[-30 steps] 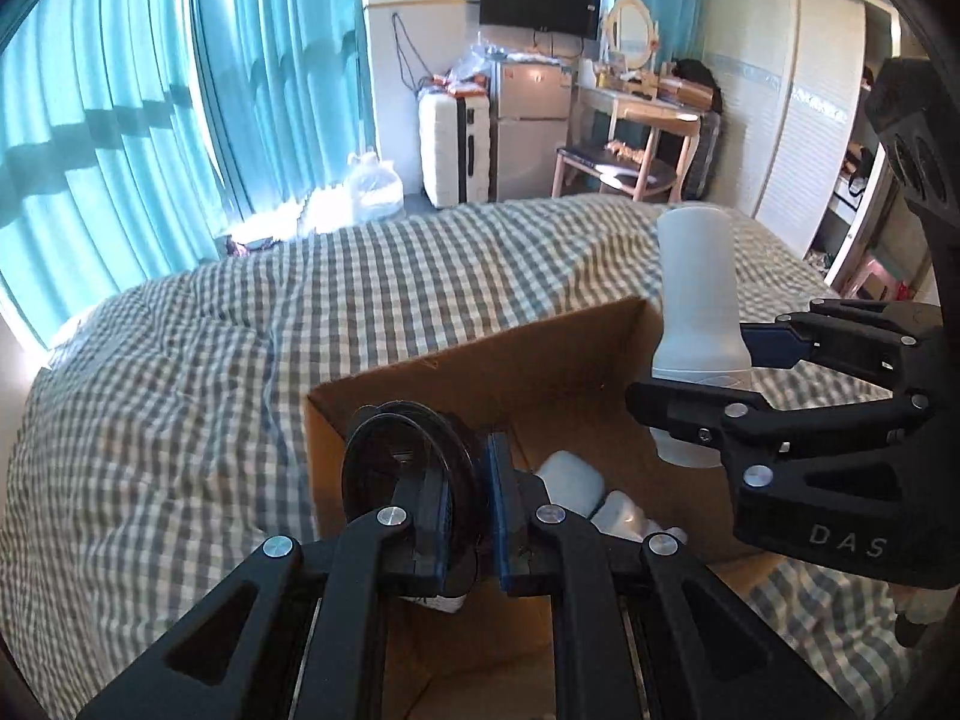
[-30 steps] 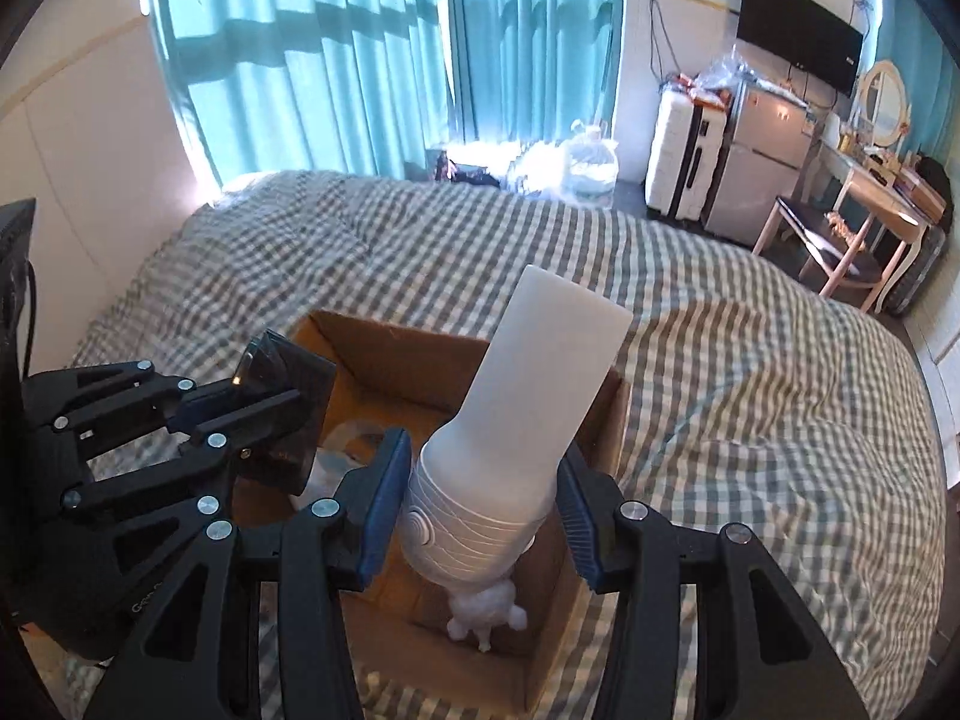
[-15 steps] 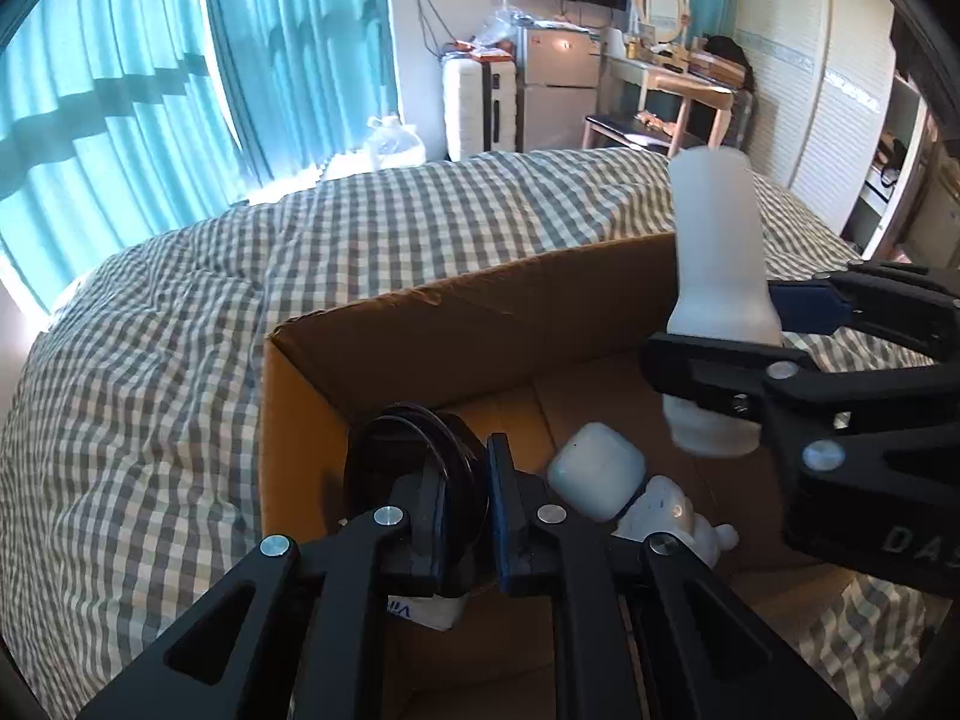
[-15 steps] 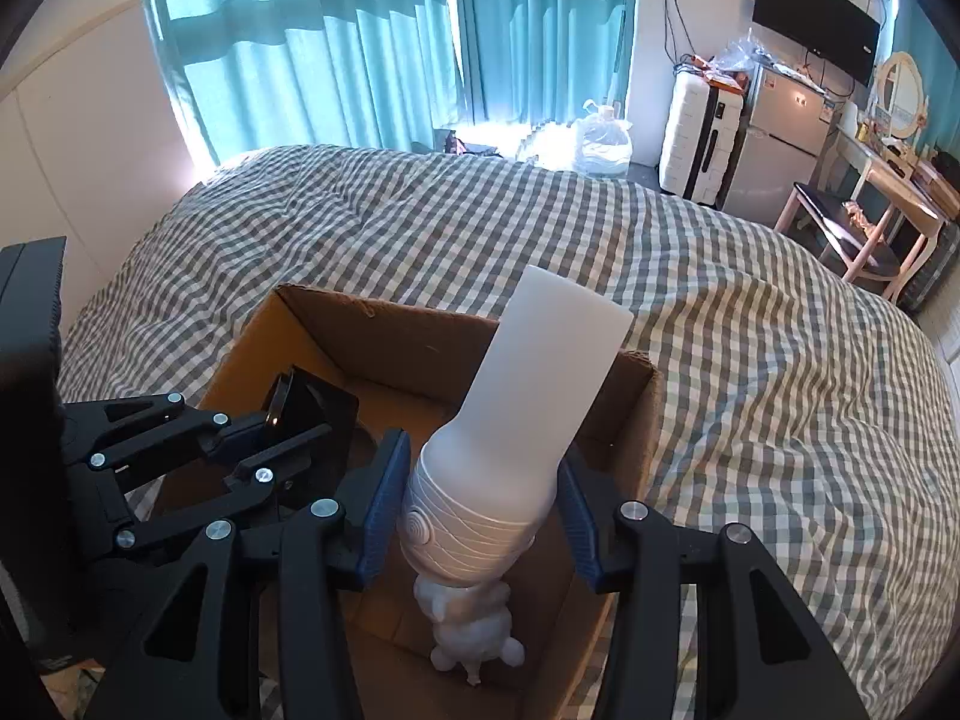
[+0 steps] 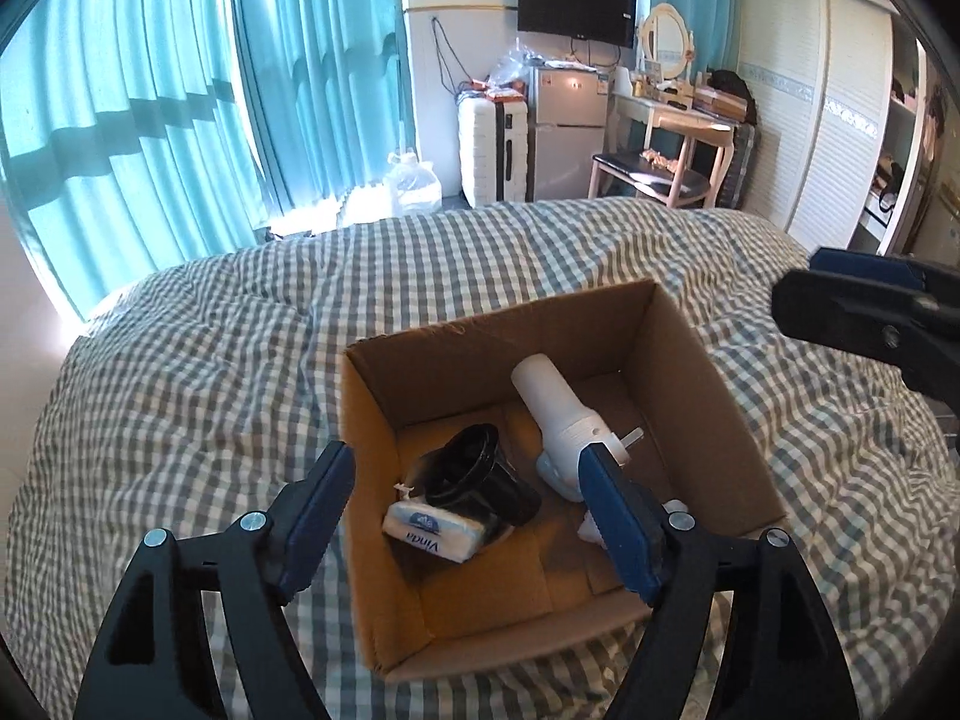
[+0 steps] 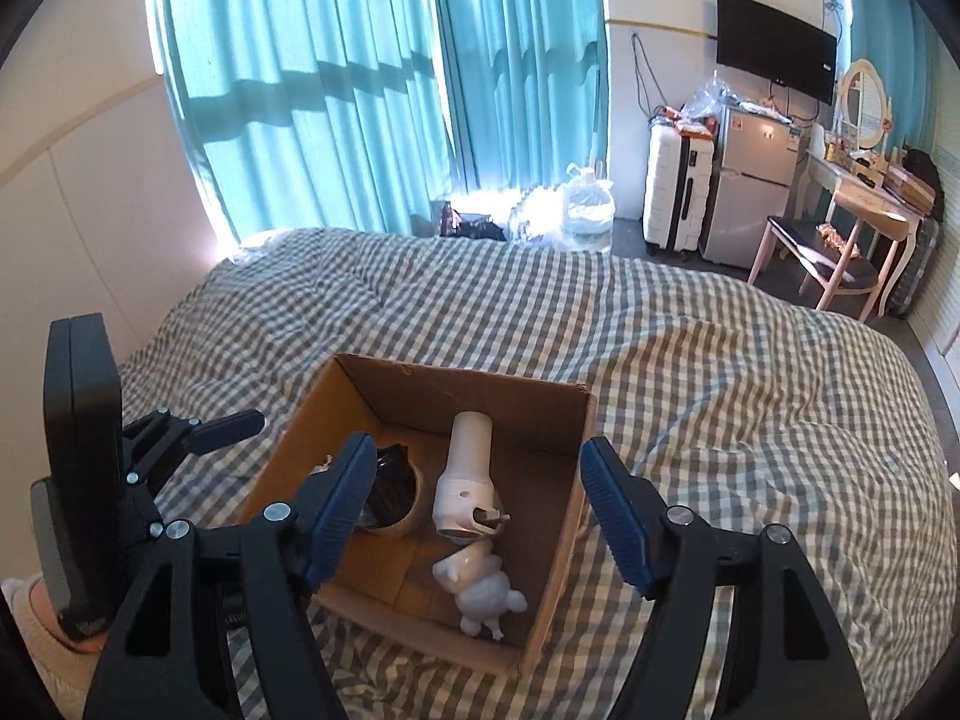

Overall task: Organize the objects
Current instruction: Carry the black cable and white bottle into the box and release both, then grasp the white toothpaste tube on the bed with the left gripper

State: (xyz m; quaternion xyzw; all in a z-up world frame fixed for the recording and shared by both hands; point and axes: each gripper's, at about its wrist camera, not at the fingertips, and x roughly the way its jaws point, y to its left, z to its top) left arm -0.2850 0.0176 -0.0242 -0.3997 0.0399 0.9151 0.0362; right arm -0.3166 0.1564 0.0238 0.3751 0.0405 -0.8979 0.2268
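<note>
Here both grippers hung above the open cardboard box (image 5: 708, 372) on the checked bedspread (image 5: 198, 360). The left gripper (image 5: 465, 510) had its jaws opening with nothing gripped; the right gripper (image 6: 471, 510) likewise, jaws opening and empty. Inside the box lay the white bottle (image 6: 465, 468), the black cup (image 5: 480, 474) resting on a tissue pack (image 5: 435, 531), and a white figurine (image 6: 480, 591).
</note>
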